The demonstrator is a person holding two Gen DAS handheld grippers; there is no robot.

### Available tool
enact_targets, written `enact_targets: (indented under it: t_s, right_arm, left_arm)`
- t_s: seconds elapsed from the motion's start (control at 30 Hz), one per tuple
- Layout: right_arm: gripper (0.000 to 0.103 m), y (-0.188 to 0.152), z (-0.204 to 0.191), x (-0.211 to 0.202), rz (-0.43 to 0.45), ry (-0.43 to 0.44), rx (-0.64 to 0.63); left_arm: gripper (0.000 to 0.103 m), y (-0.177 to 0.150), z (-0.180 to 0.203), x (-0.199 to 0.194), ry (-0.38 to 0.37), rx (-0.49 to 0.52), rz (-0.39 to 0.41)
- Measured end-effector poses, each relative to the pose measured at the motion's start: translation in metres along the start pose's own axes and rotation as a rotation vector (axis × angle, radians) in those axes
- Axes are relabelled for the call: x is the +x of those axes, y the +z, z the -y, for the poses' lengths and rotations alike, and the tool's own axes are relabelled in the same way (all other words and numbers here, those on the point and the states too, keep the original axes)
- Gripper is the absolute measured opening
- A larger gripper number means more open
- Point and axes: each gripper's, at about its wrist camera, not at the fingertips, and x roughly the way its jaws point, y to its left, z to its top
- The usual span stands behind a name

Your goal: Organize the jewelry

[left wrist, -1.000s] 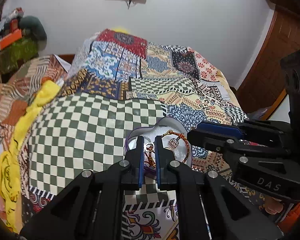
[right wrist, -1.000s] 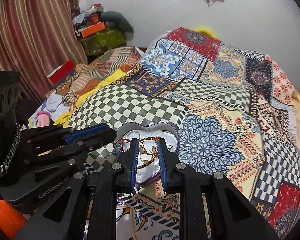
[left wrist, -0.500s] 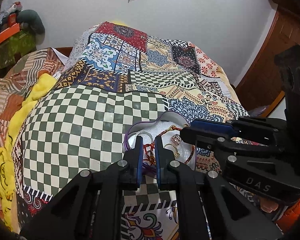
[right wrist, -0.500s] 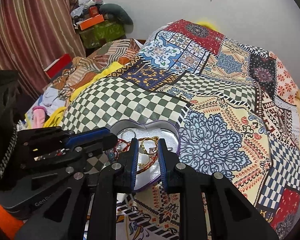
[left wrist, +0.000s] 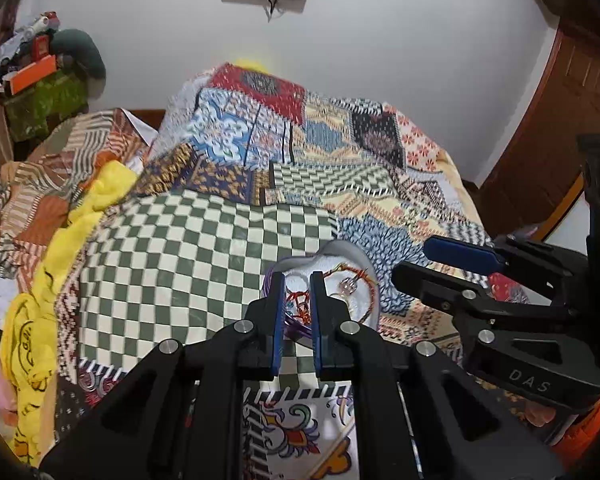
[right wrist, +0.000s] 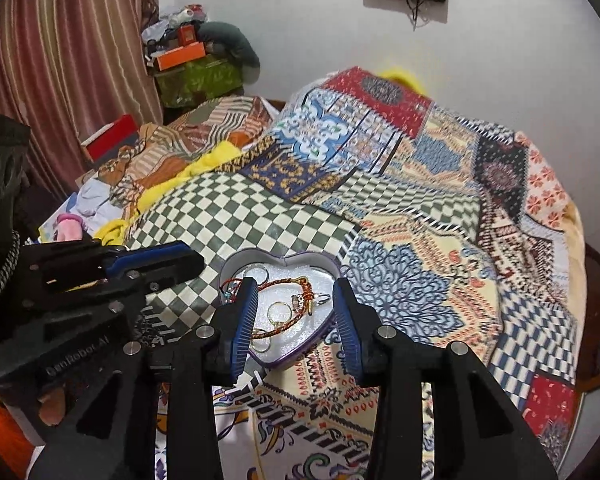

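Observation:
A heart-shaped tin (right wrist: 324,270) with a purple rim lies on the patchwork bedspread; it also shows in the left wrist view (left wrist: 356,256). Inside it are a red and gold thread bracelet (right wrist: 284,284), gold rings (right wrist: 279,313), a stone ring (right wrist: 300,301) and a silver ring (right wrist: 262,272). My right gripper (right wrist: 294,296) is open, its fingers straddling the tin from the near side. My left gripper (left wrist: 296,286) has its jaws narrowly apart at the tin's left edge, with red thread (left wrist: 296,304) seen in the gap; whether it grips anything is unclear.
The quilt (right wrist: 420,200) covers the bed. A yellow cloth (left wrist: 60,264) and striped clothes (left wrist: 40,184) lie on the left side. A cluttered green box (right wrist: 196,76) stands by the curtain (right wrist: 60,60). A wooden door (left wrist: 560,120) is on the right.
My right gripper has opened wide from a narrow gap. Both grippers have pulled back and up a little from the tin. The left jaws stay narrow.

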Motion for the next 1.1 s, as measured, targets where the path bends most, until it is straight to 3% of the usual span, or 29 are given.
enact_targets:
  t_s: [0.23,0.37,0.57,0.63,0.7,0.8,0.93,1.0,1.1]
  right_arm:
    - [0.035,0.001,-0.006,-0.053,0.098,-0.010,0.023]
    - [0.035,0.002,-0.012,-0.102,0.202,-0.024,0.038]
    - [0.035,-0.005,-0.026,-0.181,0.383,-0.041,0.050]
    - [0.035,-0.014,-0.033,-0.210,0.457,-0.050,0.051]
    - [0.035,-0.023,-0.042,-0.237,0.527,-0.059,0.046]
    - [0.037,-0.036,-0.053,-0.263,0.607,-0.083,0.040]
    - [0.061,-0.057,-0.069,-0.291,0.714,-0.124,0.050]
    - [0.071,-0.062,-0.072,-0.294,0.743,-0.139,0.056]
    - [0.089,-0.067,-0.078,-0.294,0.762,-0.172,0.072]
  left_arm:
    - [0.009,0.006,0.021,-0.059,0.012,0.030,0.092]
    - [0.016,0.009,0.038,-0.102,0.013,0.051,0.168]
    - [0.017,0.000,0.072,-0.179,0.033,0.114,0.328]
    - [0.022,-0.006,0.081,-0.202,0.042,0.129,0.386]
    - [0.035,-0.018,0.092,-0.230,0.054,0.133,0.465]
    - [0.043,-0.033,0.101,-0.259,0.070,0.138,0.558]
    - [0.064,-0.053,0.112,-0.287,0.118,0.137,0.663]
    - [0.081,-0.063,0.115,-0.296,0.138,0.128,0.696]
    - [0.092,-0.073,0.116,-0.304,0.160,0.116,0.726]
